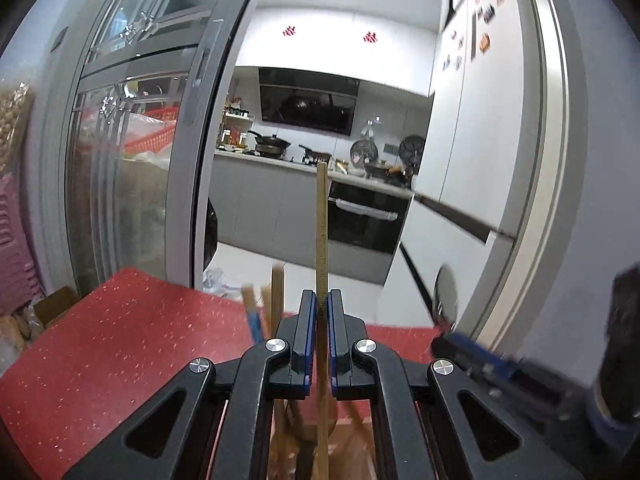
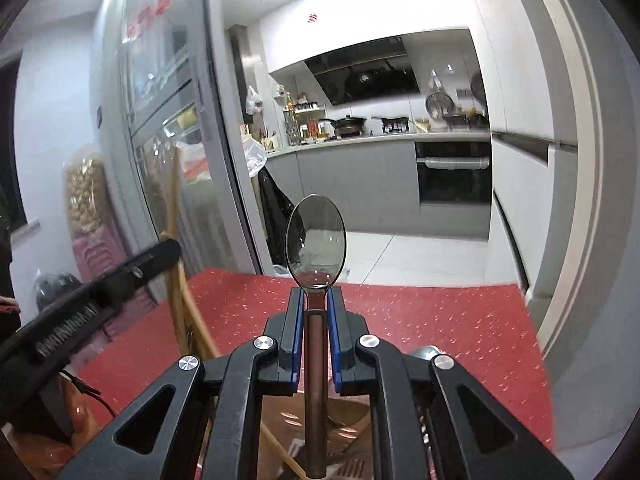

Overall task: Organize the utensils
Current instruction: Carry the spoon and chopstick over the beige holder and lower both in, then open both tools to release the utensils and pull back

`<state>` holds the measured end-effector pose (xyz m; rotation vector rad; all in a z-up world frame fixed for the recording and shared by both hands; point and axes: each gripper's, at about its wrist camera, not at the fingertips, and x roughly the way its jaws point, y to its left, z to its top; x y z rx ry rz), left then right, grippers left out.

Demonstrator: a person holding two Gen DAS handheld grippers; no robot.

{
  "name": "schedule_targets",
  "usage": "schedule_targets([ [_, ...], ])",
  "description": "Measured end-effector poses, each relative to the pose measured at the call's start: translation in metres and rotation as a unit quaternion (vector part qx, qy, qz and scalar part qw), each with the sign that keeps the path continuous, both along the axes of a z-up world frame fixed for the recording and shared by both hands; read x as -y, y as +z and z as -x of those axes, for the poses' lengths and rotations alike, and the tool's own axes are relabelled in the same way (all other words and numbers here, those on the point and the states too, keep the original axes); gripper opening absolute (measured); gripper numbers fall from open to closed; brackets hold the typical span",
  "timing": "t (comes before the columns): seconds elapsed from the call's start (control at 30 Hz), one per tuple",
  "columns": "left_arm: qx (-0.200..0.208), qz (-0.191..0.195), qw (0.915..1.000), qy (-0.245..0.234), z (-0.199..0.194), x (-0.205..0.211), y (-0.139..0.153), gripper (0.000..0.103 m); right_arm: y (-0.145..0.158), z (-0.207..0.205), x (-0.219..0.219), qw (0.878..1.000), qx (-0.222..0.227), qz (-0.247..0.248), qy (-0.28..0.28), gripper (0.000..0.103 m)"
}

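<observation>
My left gripper [image 1: 322,300] is shut on a single wooden chopstick [image 1: 321,216] that stands upright between the pads. Several more chopsticks [image 1: 264,308] stick up just left of it from a brown holder [image 1: 352,448] below the gripper. My right gripper [image 2: 315,296] is shut on the neck of a metal spoon [image 2: 315,236] with a brown handle, bowl pointing up. The same holder [image 2: 344,416] lies under it, with chopsticks [image 2: 188,312] leaning to the left. The left gripper's body [image 2: 100,288] shows at the left of the right wrist view. The right gripper [image 1: 472,348] with its spoon [image 1: 446,292] shows blurred at the right of the left wrist view.
A red speckled table [image 1: 120,344] carries the holder; it also shows in the right wrist view [image 2: 440,320]. Its far edge faces a kitchen doorway with a grey sliding glass door [image 1: 132,152] on the left and a white door frame [image 2: 576,200] on the right.
</observation>
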<state>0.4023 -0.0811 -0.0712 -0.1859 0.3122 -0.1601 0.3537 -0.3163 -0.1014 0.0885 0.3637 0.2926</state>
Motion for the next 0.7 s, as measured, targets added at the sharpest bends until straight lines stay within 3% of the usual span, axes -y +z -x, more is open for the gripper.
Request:
schedule_targets([
  [0.2,-0.024,-0.031,0.9992,0.003,0.009,0.003,-0.015,0.03,-0.002,0.019,-0.004,1.0,0.011,0.015,0.007,0.013],
  [0.3,-0.027,-0.042,0.9987,0.006,0.014,0.004,-0.014,0.03,-0.002,0.026,-0.014,0.999,0.02,0.05,0.009,0.013],
  [0.53,-0.043,-0.049,0.9978,0.013,0.016,-0.003,-0.01,0.03,0.003,0.024,-0.015,0.998,-0.014,0.06,0.022,0.014],
  [0.7,-0.058,-0.054,0.9966,0.022,0.016,-0.007,-0.011,0.03,0.004,0.023,-0.017,0.997,-0.028,0.066,0.03,0.029],
])
